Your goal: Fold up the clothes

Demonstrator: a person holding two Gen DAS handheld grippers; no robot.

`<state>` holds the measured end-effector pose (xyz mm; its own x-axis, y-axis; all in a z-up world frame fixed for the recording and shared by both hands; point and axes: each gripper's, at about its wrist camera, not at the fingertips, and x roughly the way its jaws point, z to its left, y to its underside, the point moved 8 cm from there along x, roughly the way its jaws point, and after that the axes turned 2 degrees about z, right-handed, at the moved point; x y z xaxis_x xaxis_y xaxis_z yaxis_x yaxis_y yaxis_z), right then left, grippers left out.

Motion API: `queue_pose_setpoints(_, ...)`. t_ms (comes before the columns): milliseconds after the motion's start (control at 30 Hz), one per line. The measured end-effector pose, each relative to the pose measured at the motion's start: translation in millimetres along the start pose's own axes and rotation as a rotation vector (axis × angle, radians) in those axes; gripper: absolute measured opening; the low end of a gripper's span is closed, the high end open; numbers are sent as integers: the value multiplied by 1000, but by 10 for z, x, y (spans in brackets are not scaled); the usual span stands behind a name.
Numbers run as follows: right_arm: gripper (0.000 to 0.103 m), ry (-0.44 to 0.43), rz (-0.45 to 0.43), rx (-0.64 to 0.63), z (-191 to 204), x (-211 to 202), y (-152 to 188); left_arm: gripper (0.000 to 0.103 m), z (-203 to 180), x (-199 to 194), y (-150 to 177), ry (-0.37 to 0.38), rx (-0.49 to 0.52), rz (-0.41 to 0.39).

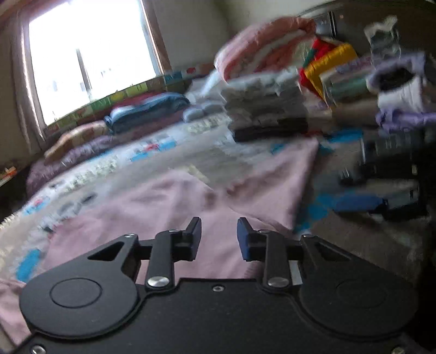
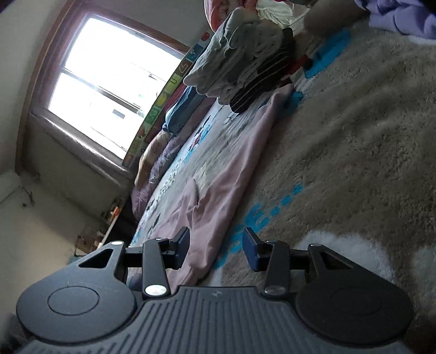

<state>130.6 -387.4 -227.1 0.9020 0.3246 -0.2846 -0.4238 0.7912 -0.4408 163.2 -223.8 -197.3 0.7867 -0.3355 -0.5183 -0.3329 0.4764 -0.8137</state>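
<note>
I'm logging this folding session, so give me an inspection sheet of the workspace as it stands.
Surface: bed with a fuzzy beige blanket, blue marks.
Job's things: pink garment spread flat, a few wrinkles; not held.
Clutter: folded stack behind the garment; bright bundles; purple cloth; pillows.
Grippers: left gripper open above the garment; right gripper open at the garment's edge.
Cables: nothing seen.
Surroundings: bright window, pale walls.
</note>
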Motion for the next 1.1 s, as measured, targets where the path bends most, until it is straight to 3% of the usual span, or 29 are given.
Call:
queue_pose_setpoints(33,44,-4,-1,8,-12,4,-11,27,-116,99,133,12,24,44)
queue_pose_setpoints(133,44,-14,-15,38,-32,40,-85,24,-239,26,184,-35,76,0)
queue_pose_setpoints(300,44,-38,-48,83,-87,74,-238,24,-174,-149,0,-47,47,-77)
queue_pose_setpoints(500,45,-58,-81,149,-206,82,-412,25,-261,-11,61,76,21,52)
queue_pose_setpoints(700,46,-74,-137,214,-344,40,-627,25,-349,-124,-111,33,165,24)
queue_pose_setpoints(1100,47,-83,-269,342,-639,-176,-878,25,-885,534,-327,-101,520,37)
